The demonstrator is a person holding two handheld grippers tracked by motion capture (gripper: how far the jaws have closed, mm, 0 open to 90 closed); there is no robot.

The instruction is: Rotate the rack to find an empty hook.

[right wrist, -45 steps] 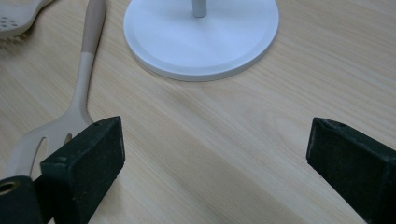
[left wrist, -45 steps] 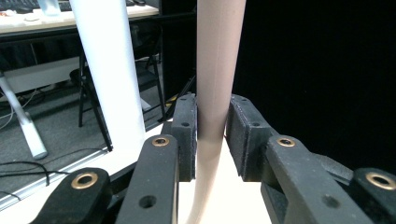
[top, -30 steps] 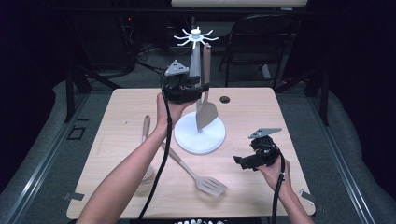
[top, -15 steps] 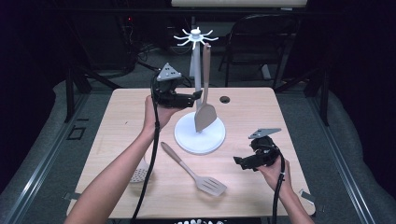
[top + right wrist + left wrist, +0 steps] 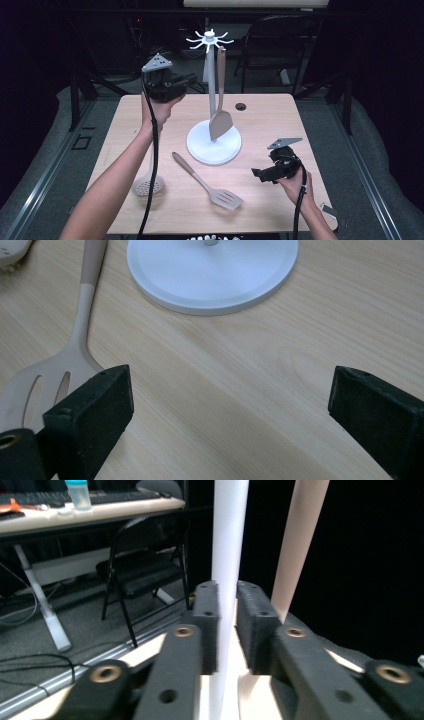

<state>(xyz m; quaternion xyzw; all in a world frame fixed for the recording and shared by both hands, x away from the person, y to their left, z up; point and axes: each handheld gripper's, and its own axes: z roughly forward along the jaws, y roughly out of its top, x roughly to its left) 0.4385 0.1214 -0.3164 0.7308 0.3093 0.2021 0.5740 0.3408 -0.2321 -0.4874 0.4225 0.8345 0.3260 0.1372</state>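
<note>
Hanging from a hook of the white stand (image 5: 213, 145): one solid spatula (image 5: 220, 120), handle up, blade dangling just above the round base. Counts as done.

Left to hang, by the look of it: a slotted spatula (image 5: 207, 181) lying flat on the desk (image 5: 270, 120) in front of the base, and a round skimmer (image 5: 148, 186) farther left, its handle partly hidden behind the left forearm. Neither touched nor lifted at this moment. Roughly a third of the way through, judged by one piece up and two down.

Held up beside the pole, apart from it: the left claw (image 5: 187, 79), jaws having just been closing, now drawn nearly together on nothing; seen along them, a narrow gap with the pole (image 5: 227, 530) and the hung spatula's handle (image 5: 300, 540) beyond.

Resting low over the desk at the right: the right claw (image 5: 257, 174), jaws spread wide and empty, pointed toward the base (image 5: 215, 275) with the slotted spatula (image 5: 60, 365) near its one jaw. Likely next up: a grasp on that handle.
</note>
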